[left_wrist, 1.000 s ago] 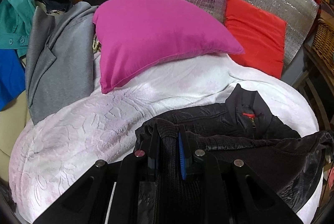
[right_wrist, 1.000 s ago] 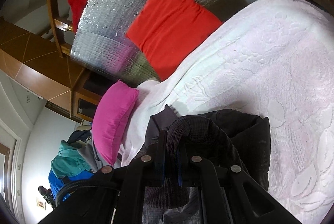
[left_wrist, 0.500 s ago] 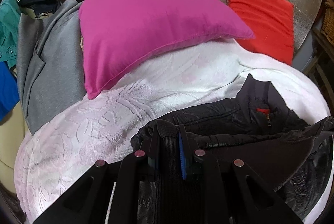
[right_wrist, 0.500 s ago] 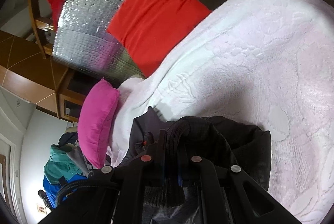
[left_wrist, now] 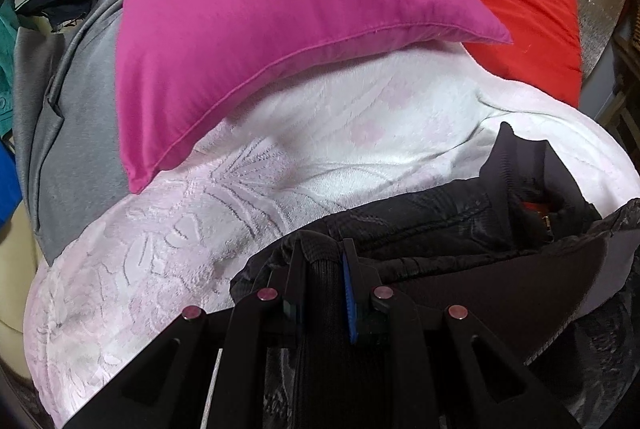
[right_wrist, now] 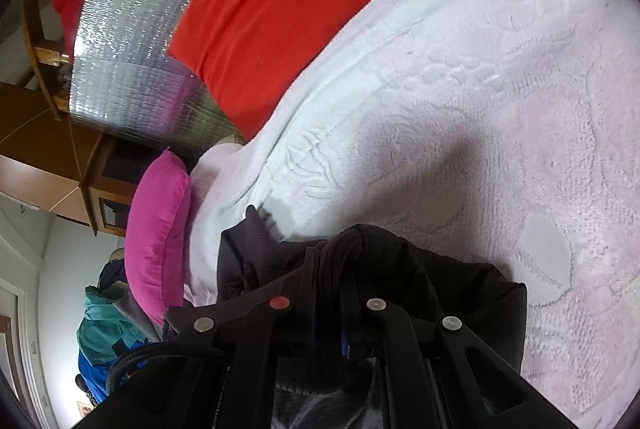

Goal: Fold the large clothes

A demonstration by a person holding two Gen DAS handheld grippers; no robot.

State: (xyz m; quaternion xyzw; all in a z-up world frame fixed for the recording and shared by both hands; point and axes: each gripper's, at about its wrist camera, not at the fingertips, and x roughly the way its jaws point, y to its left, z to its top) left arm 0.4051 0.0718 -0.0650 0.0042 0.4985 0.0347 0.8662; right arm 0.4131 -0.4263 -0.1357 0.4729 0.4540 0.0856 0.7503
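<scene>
A black jacket (left_wrist: 460, 225) with a stand-up collar and a red inner label lies on a pale pink embossed blanket (left_wrist: 168, 253). My left gripper (left_wrist: 322, 249) is shut on a ribbed knit edge of the jacket, the dark band pinched between its jaws. In the right wrist view the same black jacket (right_wrist: 460, 293) bunches under my right gripper (right_wrist: 332, 257), which is shut on another ribbed edge. Both held edges hang just over the rest of the jacket, close to the blanket (right_wrist: 480, 89).
A magenta pillow (left_wrist: 260, 29) rests on the blanket just beyond the jacket. A red cushion (left_wrist: 524, 29) leans on a silver quilted panel (right_wrist: 132, 49). A grey garment (left_wrist: 72, 133) and teal and blue clothes (right_wrist: 108, 325) pile at the left. Wooden furniture stands behind.
Both grippers have sunk toward the blanket and moved forward with the jacket edges held; the magenta pillow and red cushion now loom larger. Grips unchanged.
</scene>
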